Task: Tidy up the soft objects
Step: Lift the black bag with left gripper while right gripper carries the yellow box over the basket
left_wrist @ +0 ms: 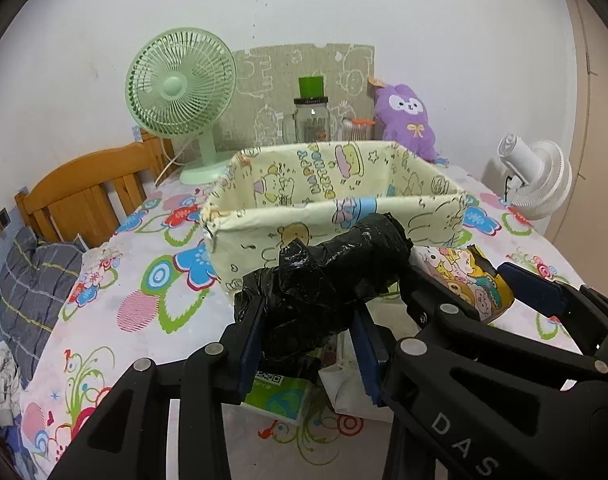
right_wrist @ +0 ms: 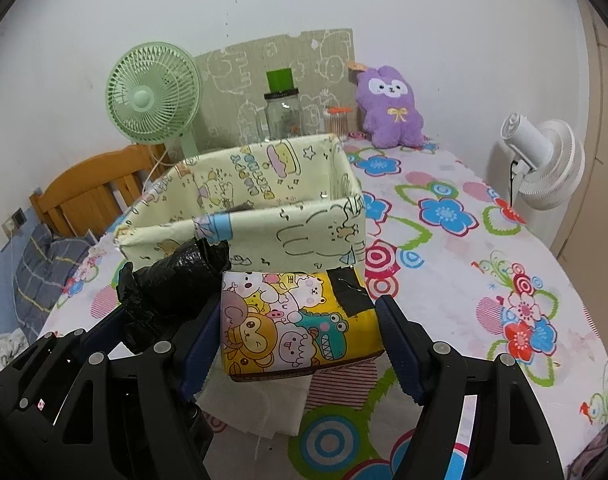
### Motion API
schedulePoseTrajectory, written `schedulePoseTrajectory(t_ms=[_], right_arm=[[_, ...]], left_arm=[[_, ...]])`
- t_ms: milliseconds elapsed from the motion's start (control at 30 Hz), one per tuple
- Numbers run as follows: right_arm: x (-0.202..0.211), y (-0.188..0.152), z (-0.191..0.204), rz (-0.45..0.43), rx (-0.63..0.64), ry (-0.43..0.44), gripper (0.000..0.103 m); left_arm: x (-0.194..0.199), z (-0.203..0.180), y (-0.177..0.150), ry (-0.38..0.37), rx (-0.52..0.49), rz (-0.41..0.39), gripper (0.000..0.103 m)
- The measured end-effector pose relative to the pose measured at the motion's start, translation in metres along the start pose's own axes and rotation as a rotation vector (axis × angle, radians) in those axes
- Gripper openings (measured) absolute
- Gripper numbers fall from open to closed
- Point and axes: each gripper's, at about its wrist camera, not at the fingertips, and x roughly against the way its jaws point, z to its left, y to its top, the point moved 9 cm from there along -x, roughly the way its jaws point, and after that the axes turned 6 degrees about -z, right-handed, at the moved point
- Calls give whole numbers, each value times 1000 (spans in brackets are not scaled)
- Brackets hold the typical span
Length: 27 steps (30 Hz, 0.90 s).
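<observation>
Lifting both items toward the fabric bin (left_wrist: 335, 200): left claw (left_wrist: 307, 344) pinches a black bag roll (left_wrist: 335, 268), right claw (right_wrist: 300, 340) clamps a cartoon tissue pack (right_wrist: 296, 320), both just before the bin's near wall. Next, I judge, carry over the rim and release. Only the left view shows a green packet (left_wrist: 276, 396) on the surface (right_wrist: 483, 260) beneath.

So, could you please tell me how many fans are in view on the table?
2. The green fan stands at the table's far left, behind the fabric box; the white fan sits at the right edge. Others could be hidden.
</observation>
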Motion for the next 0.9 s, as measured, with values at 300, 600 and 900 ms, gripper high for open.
schedulePoseTrajectory(t_ms=[300, 600, 900], right_arm=[[30, 18, 7, -57, 10, -8, 78], [60, 31, 15, -99, 17, -13, 78], [85, 47, 20, -141, 27, -16, 78]], left_arm=[[27, 3, 17, -7, 15, -55, 43], [52, 6, 30, -15, 29, -96, 43], [76, 8, 47, -15, 35, -140, 43]])
